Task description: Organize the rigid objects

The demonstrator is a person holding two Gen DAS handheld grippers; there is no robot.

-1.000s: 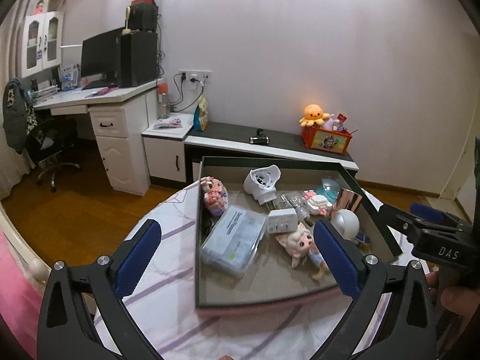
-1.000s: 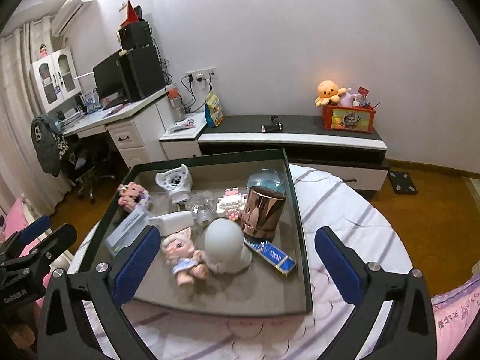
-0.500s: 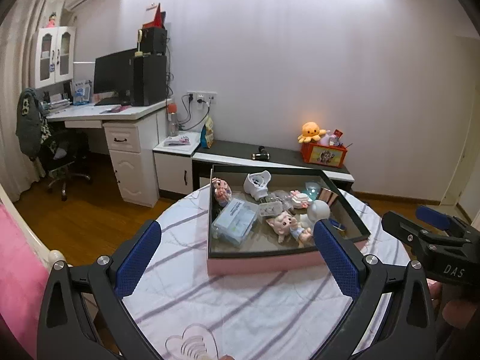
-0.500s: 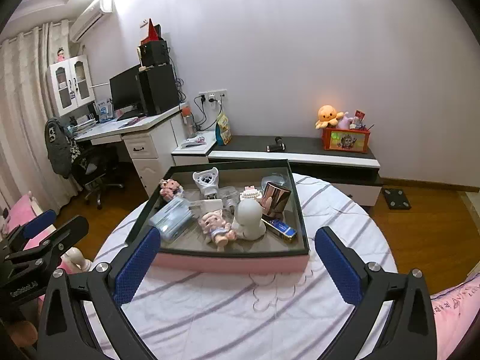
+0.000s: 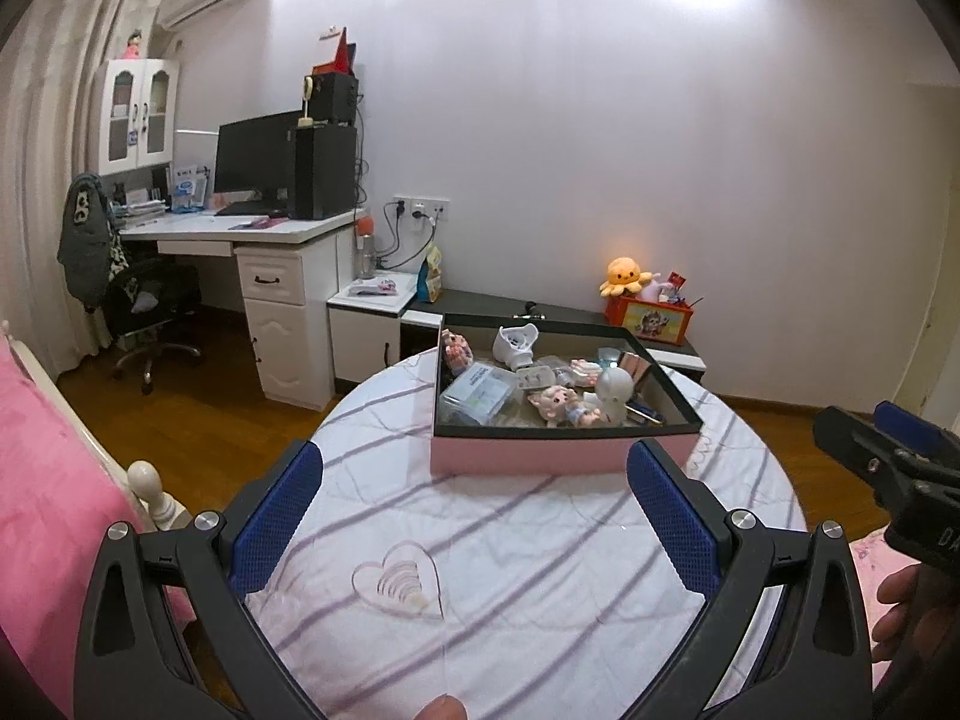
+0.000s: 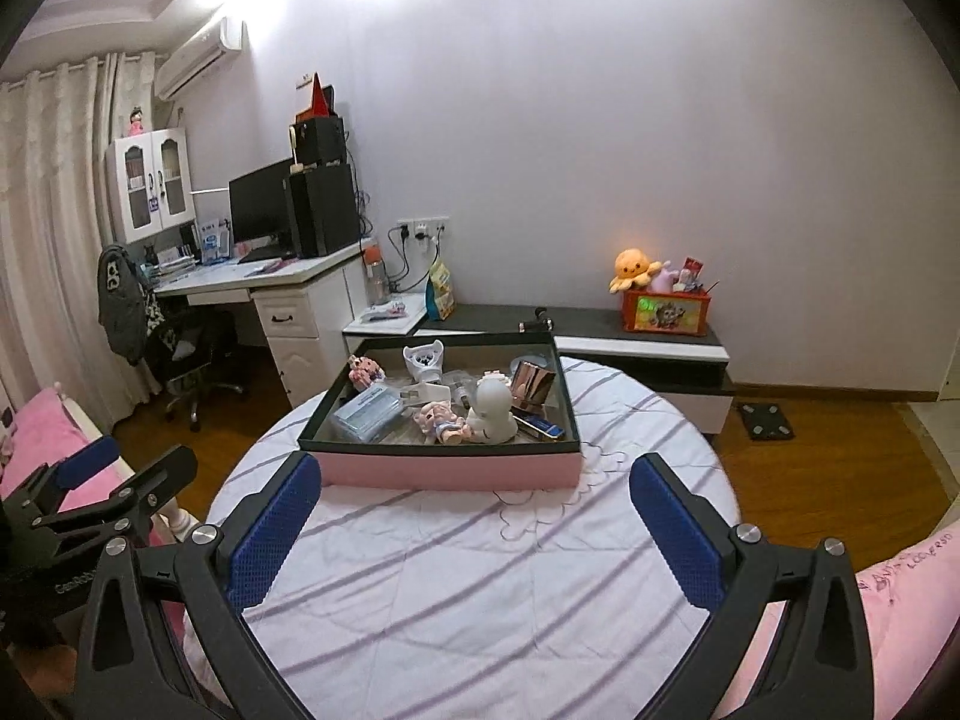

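Note:
A pink box (image 5: 558, 457) with a dark rim sits on the far half of a round table (image 5: 510, 570) covered in a striped white cloth. The box (image 6: 450, 471) holds several items: a clear plastic case (image 5: 477, 393), a pig-like doll (image 5: 561, 405), a white round figure (image 6: 492, 411), a rose-gold cup (image 6: 531, 387), a white cup-like piece (image 6: 423, 360) and a pink toy (image 6: 365, 371). My left gripper (image 5: 474, 516) is open and empty, well short of the box. My right gripper (image 6: 474, 519) is open and empty, also short of the box.
A white desk (image 6: 264, 288) with monitor and a chair (image 5: 144, 312) stand at the left. A low dark-topped cabinet (image 6: 636, 342) with an orange plush and red box runs along the back wall. A pink bed (image 5: 42, 498) lies at the left.
Both grippers have pulled back and up from over the box, so the box now looks smaller and farther and the bare cloth in front shows. Both stay open.

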